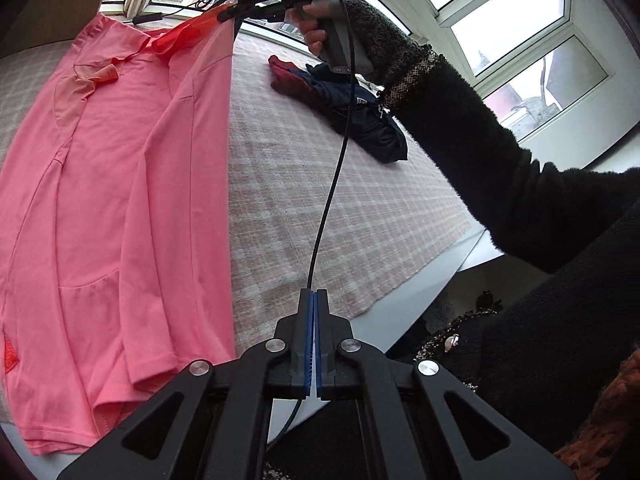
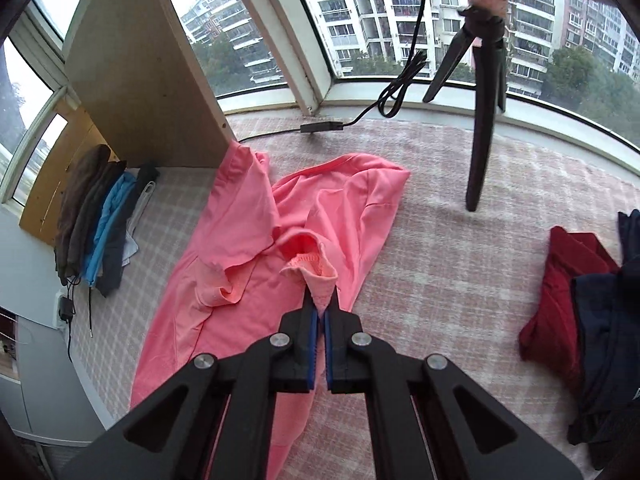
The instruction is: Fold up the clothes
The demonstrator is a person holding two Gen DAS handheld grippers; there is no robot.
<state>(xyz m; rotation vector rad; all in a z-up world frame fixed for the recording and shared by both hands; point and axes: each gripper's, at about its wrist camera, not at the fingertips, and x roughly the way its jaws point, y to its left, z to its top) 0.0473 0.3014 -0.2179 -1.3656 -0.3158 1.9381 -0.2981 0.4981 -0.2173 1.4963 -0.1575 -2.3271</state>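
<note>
A pink shirt (image 1: pixel 112 184) lies spread on the checked bed cover (image 1: pixel 320 184), partly folded along its length. My left gripper (image 1: pixel 314 294) is shut and empty, above the bed's near edge, right of the shirt's hem. My right gripper (image 2: pixel 321 308) is shut on a bunched pink fold of the shirt (image 2: pixel 316 268) near the collar and lifts it off the bed. In the left wrist view the right gripper (image 1: pixel 228 14) shows at the top, holding the shirt's far end up.
A heap of dark red and navy clothes (image 2: pixel 580 320) lies on the bed at the right; it also shows in the left wrist view (image 1: pixel 344 100). A black tripod (image 2: pixel 480 120) stands by the window. Folded dark and blue clothes (image 2: pixel 96 216) lean by a wooden board (image 2: pixel 132 60). A cable (image 1: pixel 328 184) hangs in front.
</note>
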